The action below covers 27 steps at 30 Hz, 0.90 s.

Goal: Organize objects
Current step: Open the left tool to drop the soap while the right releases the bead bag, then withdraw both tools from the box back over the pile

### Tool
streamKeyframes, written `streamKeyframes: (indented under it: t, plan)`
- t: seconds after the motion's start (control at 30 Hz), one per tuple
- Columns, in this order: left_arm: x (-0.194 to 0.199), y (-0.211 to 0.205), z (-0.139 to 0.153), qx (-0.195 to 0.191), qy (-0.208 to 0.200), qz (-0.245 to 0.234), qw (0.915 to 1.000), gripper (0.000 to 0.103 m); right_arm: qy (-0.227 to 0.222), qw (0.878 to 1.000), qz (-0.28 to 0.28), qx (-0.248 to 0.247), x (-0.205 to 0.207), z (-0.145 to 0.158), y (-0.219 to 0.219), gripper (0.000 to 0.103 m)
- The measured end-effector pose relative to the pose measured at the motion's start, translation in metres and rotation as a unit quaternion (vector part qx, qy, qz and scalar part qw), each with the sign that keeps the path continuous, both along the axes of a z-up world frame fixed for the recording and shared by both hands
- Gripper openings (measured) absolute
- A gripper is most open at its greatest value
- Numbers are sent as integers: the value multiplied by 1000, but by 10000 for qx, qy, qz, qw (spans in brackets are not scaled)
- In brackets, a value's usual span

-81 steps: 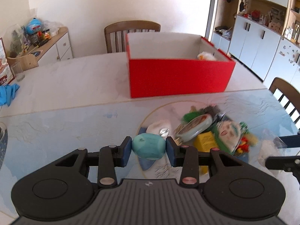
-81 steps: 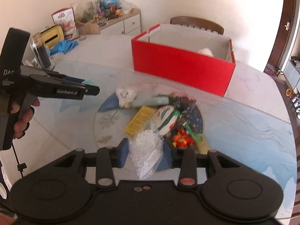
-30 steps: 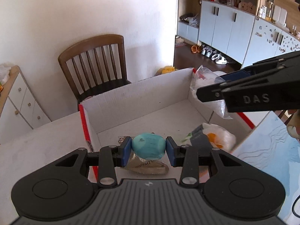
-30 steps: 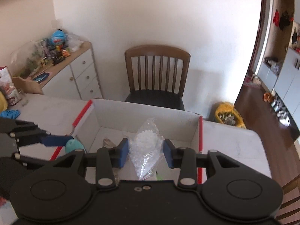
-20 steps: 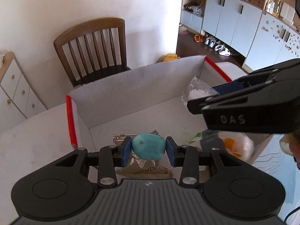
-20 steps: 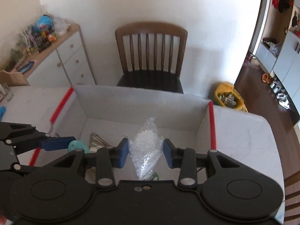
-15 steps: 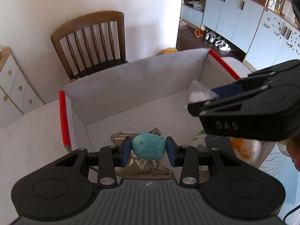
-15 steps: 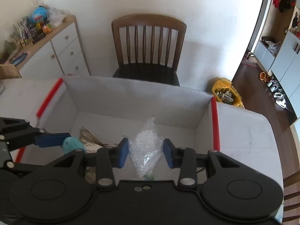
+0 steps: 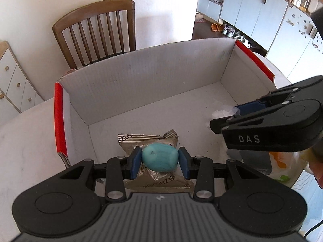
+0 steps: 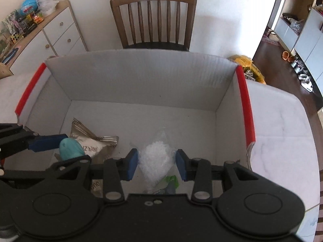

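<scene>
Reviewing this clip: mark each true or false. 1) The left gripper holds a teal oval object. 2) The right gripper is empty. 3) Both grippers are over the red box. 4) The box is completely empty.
1) True: the left gripper clamps the teal oval object.
2) False: the right gripper holds a clear bag of white pellets.
3) True: both hang over the red box.
4) False: a silver foil packet lies inside.

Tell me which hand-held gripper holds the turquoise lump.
The left hand-held gripper clamps the turquoise lump; the right hand-held gripper holds a clear bag of white beads.
</scene>
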<state>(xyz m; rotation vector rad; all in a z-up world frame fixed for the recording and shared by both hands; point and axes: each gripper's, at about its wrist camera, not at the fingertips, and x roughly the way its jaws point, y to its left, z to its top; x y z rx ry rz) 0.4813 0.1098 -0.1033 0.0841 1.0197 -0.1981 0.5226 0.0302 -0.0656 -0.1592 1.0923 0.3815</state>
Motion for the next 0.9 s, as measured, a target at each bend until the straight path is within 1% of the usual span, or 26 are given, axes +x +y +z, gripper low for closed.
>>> streamKeyframes:
  t: [0.13,0.23,0.3,0.37,0.43,0.63,0.9]
  plan:
    - [1,1,1,-40,-23,62,10000,39,9,9999,-77,78,4,3,-3,40]
    - [0,2,3,-111,-54,111,9999,43,-2,9999,-87,136,5,7,-5,42]
    - [-1,1,5,-67,-137,92,9998,61,-48,9998,-111,138,5,9,-7,44]
    - [-4,0,8,-29,-230,70,9997,67,-93,9997,-129,182,5,13,-9,49]
    - [-7,-1,11,-5,-292,70,9995,67,-171,9995,-150,206,3,17,-11,52]
    - [-15,-2,22,-10,-356,105,9993,67,-302,9989,-134,336,-5,34,-17,56]
    - [-37,-4,45,-105,-530,205,9983,67,-563,9971,-1,504,-29,64,-28,57]
